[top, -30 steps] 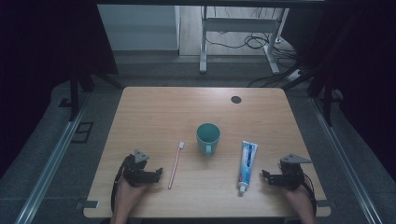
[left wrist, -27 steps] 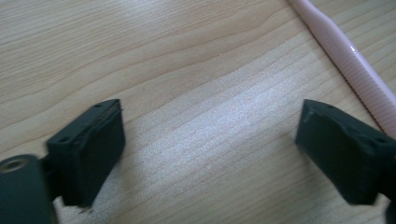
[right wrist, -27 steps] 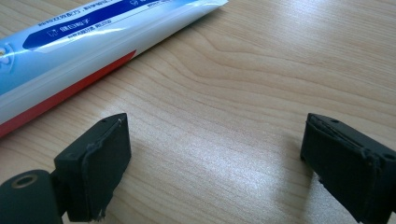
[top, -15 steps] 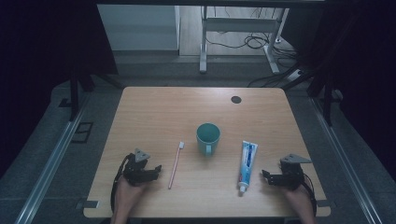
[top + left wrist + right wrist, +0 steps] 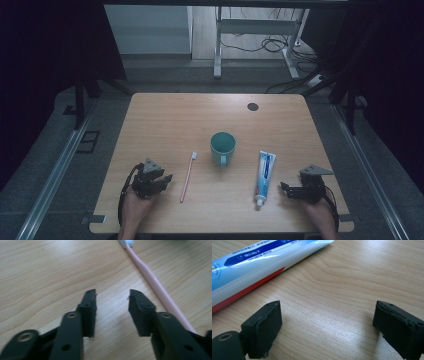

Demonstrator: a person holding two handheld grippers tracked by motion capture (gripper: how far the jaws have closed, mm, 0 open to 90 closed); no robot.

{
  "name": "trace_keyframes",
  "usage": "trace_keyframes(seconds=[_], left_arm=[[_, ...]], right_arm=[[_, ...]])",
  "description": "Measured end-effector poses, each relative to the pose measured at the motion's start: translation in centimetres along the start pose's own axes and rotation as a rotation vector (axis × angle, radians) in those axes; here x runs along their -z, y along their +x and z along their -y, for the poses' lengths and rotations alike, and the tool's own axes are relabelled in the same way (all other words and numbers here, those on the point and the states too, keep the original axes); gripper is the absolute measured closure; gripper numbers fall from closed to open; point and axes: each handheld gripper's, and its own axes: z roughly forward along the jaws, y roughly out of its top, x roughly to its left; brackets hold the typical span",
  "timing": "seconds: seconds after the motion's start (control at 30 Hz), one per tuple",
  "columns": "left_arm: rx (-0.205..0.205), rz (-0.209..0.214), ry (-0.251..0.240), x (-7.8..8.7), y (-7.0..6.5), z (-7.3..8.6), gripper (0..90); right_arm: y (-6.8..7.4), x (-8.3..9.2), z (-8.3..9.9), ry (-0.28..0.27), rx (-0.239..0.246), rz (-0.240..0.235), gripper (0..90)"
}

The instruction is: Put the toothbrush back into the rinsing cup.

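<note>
Resting both grippers on the light wooden table, jaws spread and empty, I am guessing the left gripper should slide sideways and pinch the thin pink toothbrush mid-handle, while the right gripper waits beside the blue-and-white toothpaste tube.

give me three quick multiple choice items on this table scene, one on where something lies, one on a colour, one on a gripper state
1. Where does the toothbrush lie?
A. left of the cup
B. inside the cup
C. right of the toothpaste tube

2. What colour is the cup?
A. red
B. teal
C. yellow

3. How does the right gripper stand?
A. shut on the tube
B. shut on nothing
C. open, holding nothing

Answers: 1 A, the high view shows it flat on the table between the left gripper and the cup. 2 B, teal body and handle. 3 C, its jaws stand apart over bare wood beside the toothpaste tube.
</note>
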Motion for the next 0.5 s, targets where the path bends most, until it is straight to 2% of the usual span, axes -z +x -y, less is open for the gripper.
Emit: trace_keyframes(seconds=[0.3, 0.5], left_arm=[[-0.02, 0.049, -0.004, -0.1, -0.9, -0.9, 86.9], [-0.033, 0.076, -0.001, -0.4, -1.5, -1.5, 89.5]], right_arm=[[0.0, 0.0, 0.0, 0.0, -0.002, 0.0, 8.2], [0.0, 0.0, 0.0, 0.0, -0.001, 0.0, 8.2]])
